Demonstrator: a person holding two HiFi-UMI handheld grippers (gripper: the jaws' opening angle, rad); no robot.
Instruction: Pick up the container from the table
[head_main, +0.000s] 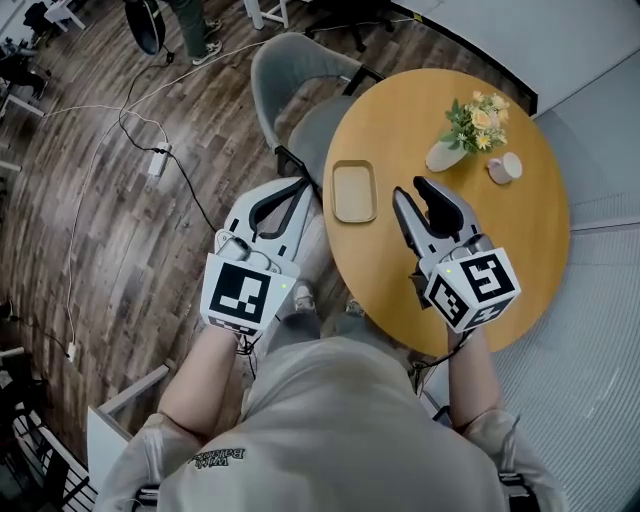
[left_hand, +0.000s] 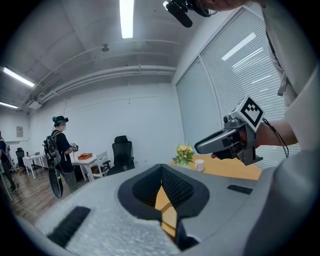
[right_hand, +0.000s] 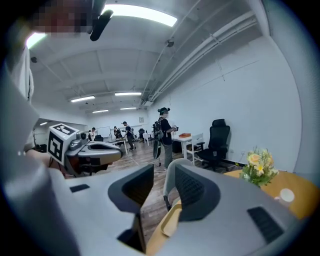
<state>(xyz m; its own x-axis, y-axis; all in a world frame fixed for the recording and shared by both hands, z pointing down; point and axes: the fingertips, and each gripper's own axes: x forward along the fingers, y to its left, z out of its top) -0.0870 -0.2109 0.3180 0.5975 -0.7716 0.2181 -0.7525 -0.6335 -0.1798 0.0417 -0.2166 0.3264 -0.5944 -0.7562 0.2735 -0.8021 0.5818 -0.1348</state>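
Approach step — the right gripper (head_main: 408, 188), open and empty, must reach left to the container (head_main: 354, 191) rim; left gripper (head_main: 298, 188) closed, empty

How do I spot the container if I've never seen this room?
Find the round wooden table. Near its edge by the grey chair lies the container. It is the only flat, tan rectangle; the flowers and cup stand farther right.

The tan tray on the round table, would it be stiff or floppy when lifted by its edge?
Probably stiff: the tray shows a crisp raised rim and flat base. Likely light, being shallow and empty. It may slide on the smooth table if nudged.
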